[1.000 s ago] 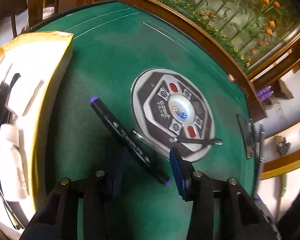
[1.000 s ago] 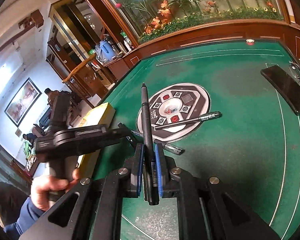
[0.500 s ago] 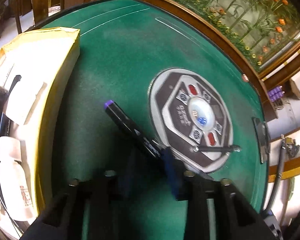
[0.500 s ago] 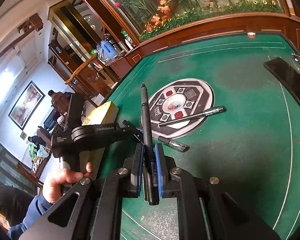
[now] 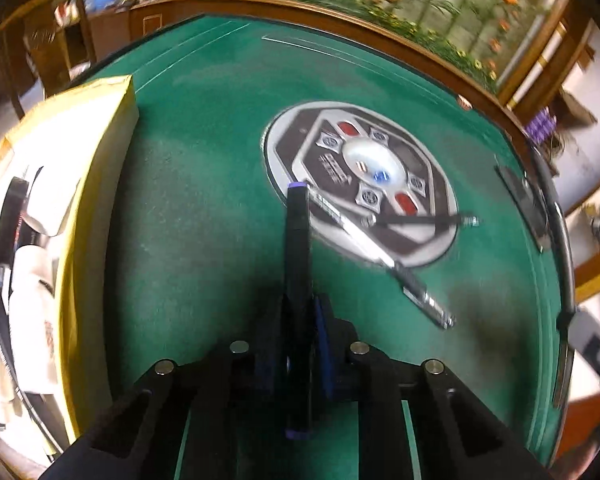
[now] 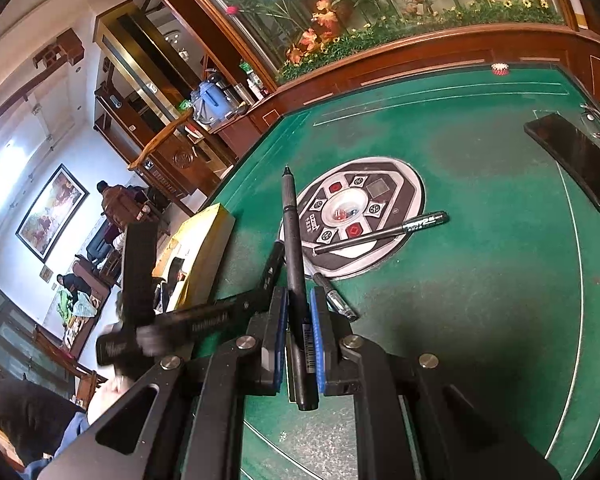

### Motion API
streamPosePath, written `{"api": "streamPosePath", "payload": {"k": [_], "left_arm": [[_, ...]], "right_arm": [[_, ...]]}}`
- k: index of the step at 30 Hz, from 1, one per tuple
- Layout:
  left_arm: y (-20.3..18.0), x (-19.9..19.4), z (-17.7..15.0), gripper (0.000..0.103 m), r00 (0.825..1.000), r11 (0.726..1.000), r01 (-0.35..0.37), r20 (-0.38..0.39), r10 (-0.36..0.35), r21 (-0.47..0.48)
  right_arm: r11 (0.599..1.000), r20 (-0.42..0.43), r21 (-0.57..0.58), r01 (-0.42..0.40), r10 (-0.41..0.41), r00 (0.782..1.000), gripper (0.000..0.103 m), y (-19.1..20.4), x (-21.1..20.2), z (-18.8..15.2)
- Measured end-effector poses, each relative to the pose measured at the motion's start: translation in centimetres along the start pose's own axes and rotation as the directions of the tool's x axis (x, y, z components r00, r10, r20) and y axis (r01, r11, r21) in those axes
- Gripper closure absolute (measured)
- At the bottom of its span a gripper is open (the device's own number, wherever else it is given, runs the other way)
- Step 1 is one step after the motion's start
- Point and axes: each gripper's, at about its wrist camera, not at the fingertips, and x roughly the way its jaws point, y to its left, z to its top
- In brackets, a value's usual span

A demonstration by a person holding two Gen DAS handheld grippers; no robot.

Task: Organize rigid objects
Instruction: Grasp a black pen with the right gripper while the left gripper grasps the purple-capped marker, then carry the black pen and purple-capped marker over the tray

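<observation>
Fingers: left gripper (image 5: 300,312) clamps marker (image 5: 297,248); right gripper (image 6: 299,312) clamps pen (image 6: 292,240).
Axis: both point forward.
Box (image 5: 100,152): left of marker, left gripper nearer.

White lettering on black pen (image 6: 380,232) at 3 o'clock of centre panel (image 6: 352,216), illegible; panel's white print likewise unreadable.

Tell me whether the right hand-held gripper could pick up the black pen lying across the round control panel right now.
Probably not yet. The right hand-held gripper is shut on a slim black pen, so it has no free grip. The black pen across the round control panel lies uncovered.
</observation>
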Motion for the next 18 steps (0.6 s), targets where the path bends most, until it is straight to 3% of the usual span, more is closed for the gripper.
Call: {"api": "streamPosePath", "payload": {"k": [4, 6, 12, 18], "left_arm": [[-0.8, -0.1, -0.5, 0.088, 0.999, 0.998, -0.042, 0.036, 0.041, 0.053], [-0.8, -0.3, -1.0, 0.088, 0.999, 0.998, -0.004, 0.048, 0.001, 0.061], [-1.5, -2.3, -2.8, 0.088, 0.993, 0.996, -0.002, 0.12, -0.009, 0.093], [-2.0, -5.9, -4.1, 0.088, 0.963, 0.989, -0.063, 0.27, 0.025, 0.13]], "right_arm": [[1.0, -0.019, 0.001, 0.002, -0.002, 1.0, 0.092, -0.1, 0.6, -0.2], [1.0, -0.022, 0.003, 0.008, -0.008, 1.0, 0.092, -0.2, 0.7, -0.2], [1.0, -0.036, 0.0, 0.014, -0.014, 0.999, 0.092, -0.2, 1.2, -0.5], [0.999, -0.047, -0.032, 0.008, -0.01, 0.999, 0.092, 0.6, 1.7, -0.8]]}}
